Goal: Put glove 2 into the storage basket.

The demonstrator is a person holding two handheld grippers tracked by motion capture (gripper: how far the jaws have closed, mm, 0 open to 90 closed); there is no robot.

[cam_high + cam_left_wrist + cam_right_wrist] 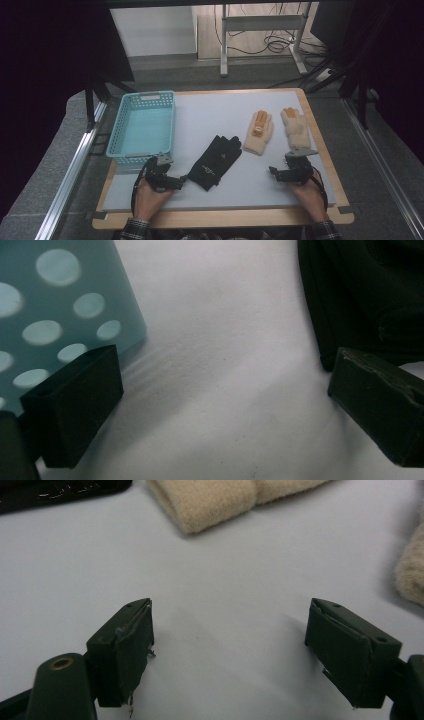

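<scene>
On the pale mat of the bench (240,107), 3 gloves lie flat and well apart from one another, which leaves each one free to be picked up singly: a black glove (215,162) near the middle and 2 cream knitted gloves, one (258,132) just right of centre and the other (295,128) nearer the right edge. A light blue basket (142,127) stands at the left rear of the mat, open side up, and it reads as the likely place for the gloves to go. The left gripper (184,181) sits low at the front, between the basket's near corner and the cuff of the black glove; in the left gripper view its jaws are spread wide with bare mat between them, the basket wall (60,305) beside one jaw and the black glove (365,295) just beyond the other, so it holds nothing. I judge it is set there to close on that cuff. The right gripper (274,171) hovers at the front right, below the cream gloves; in the right gripper view its jaws are likewise wide apart and grasp nothing, with the cuff of one cream glove (210,497) ahead and the edge of the other (412,565) off to the side. Its heading suggests the nearer cream cuff as its target.
</scene>
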